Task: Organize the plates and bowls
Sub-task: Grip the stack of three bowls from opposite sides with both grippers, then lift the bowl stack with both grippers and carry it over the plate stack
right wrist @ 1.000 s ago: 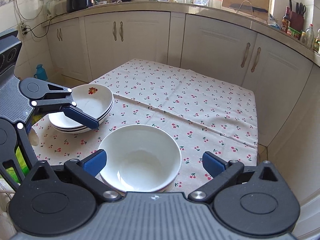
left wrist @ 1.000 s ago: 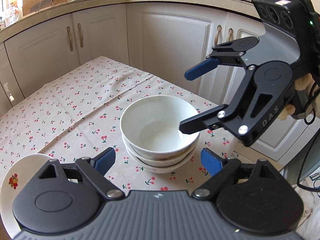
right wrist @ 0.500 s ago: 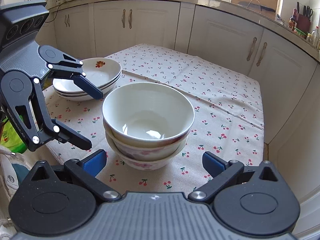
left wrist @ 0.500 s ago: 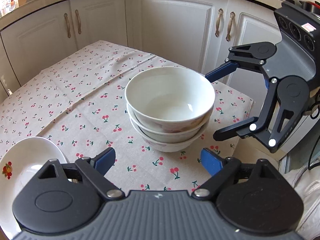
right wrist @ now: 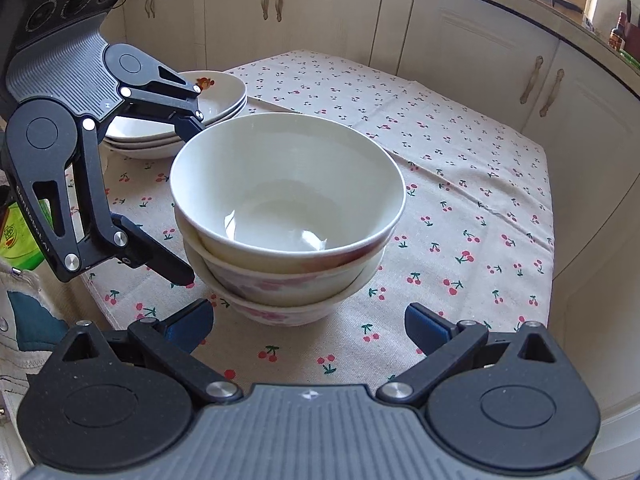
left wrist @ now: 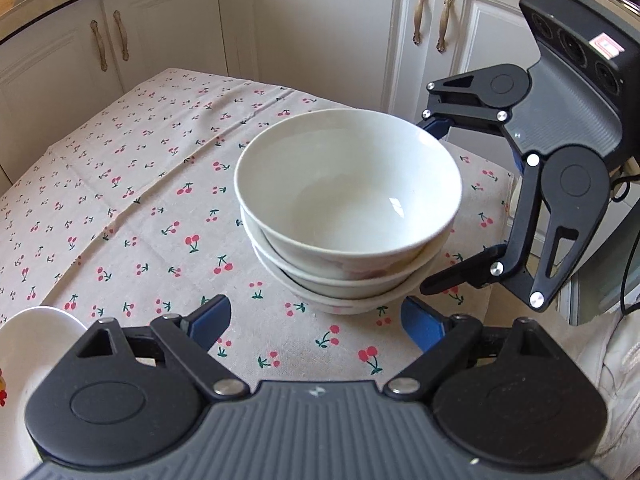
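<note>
While your left gripper [left wrist: 316, 318] and right gripper [right wrist: 308, 322] gape wide, holding nothing, the bowl stack [right wrist: 286, 216] sits between them on the tablecloth [right wrist: 460, 184]; only the right view shows the full plate stack [right wrist: 180, 120].

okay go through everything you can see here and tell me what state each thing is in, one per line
bowl stack: three nested, upright, top bowl empty, on the tablecloth
plate stack: stacked on the tablecloth, beyond the bowls
left hand-held gripper: open, beside the bowls, holding nothing
right hand-held gripper: open, beside the bowls, holding nothing
cabinet doors: closed
</note>
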The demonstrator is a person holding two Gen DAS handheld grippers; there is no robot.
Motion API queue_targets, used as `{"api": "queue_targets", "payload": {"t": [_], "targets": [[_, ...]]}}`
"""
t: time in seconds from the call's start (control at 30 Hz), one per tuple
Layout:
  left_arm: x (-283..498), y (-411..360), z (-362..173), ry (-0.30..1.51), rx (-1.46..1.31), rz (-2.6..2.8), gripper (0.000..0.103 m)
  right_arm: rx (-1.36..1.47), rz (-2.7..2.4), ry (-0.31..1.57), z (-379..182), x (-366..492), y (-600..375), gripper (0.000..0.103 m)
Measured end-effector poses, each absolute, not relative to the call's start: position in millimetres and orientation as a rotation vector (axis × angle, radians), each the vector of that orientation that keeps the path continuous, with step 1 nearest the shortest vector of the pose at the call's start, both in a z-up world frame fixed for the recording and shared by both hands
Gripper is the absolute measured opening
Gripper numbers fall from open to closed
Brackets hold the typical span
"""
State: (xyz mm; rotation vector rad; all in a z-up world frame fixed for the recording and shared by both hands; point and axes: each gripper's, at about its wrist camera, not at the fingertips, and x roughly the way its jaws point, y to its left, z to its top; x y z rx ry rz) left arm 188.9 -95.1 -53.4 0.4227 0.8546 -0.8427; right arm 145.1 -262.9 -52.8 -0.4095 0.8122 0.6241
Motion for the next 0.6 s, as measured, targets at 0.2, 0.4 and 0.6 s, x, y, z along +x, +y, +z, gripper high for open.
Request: {"api": "queue_targets", "payload": {"t": [0.2,0.4,0.6], "targets": [[198,-97,-57,0.868,0.443,-0.898,0.092,-0.485,0.677,0.801,-52,153,-260,0.103],[207,-100,-61,0.874,0.452,-0.969,0.090,-0.519,0.784,0.802,-47,161,-256,0.103],[212,-99,-65,0.879,0.466,-1.032,0.087,-0.531,0.856,0.826,-45,171,-255,0.097]]}}
